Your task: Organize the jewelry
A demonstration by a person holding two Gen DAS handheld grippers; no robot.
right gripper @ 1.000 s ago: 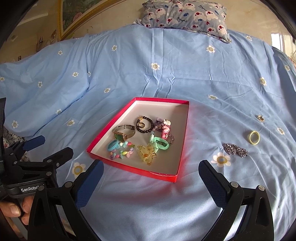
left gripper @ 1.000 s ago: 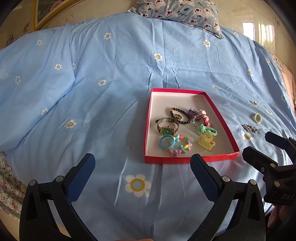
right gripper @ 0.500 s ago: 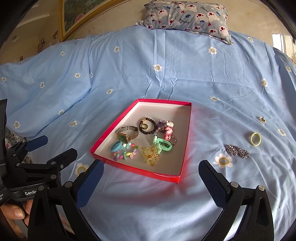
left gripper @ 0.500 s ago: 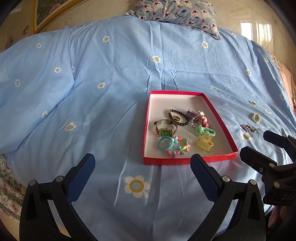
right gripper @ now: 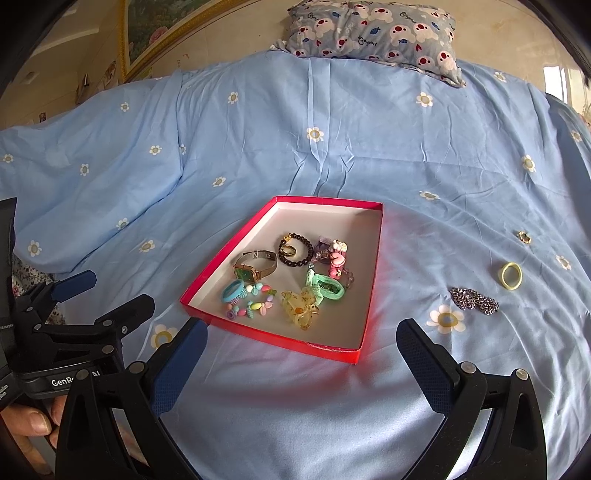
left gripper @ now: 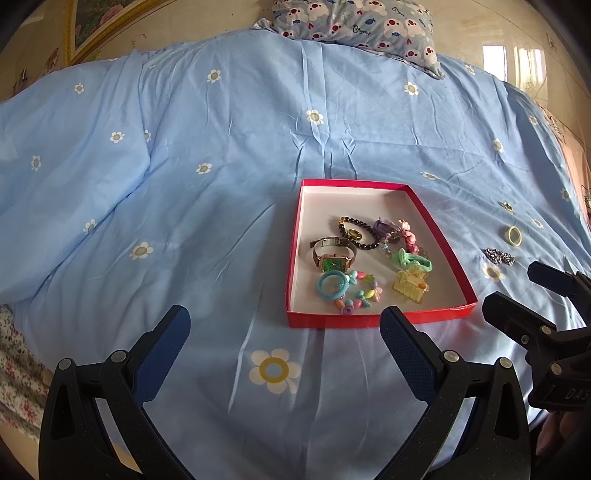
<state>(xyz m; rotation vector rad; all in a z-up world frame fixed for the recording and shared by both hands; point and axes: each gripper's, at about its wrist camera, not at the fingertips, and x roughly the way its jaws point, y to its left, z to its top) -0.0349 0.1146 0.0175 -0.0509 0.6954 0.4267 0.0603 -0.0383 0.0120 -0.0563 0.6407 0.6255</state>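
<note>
A red tray (left gripper: 439, 236) (right gripper: 373, 266) lies on the blue bedspread and holds a watch (left gripper: 332, 254) (right gripper: 255, 266), a dark bead bracelet (right gripper: 295, 249), a yellow hair claw (left gripper: 410, 286) (right gripper: 300, 308), a green scrunchie (right gripper: 325, 286) and other trinkets. Right of the tray, loose on the bedspread, lie a yellow ring band (left gripper: 514, 235) (right gripper: 511, 275), a sparkly silver piece (left gripper: 498, 255) (right gripper: 474, 300) and a small ring (right gripper: 523, 237). My left gripper (left gripper: 284, 325) is open in front of the tray. My right gripper (right gripper: 301, 339) is open too, near the tray's front right corner. Both are empty.
A patterned pillow (right gripper: 373, 33) rests at the head of the bed, with a framed picture (right gripper: 155, 33) on the wall behind. The right gripper (left gripper: 535, 291) shows at the left wrist view's right edge; a hand (right gripper: 26, 424) holds the left gripper.
Both views have shifted slightly; the tray sits a little lower in each frame. Both grippers stay open and nothing on the bed has moved.
</note>
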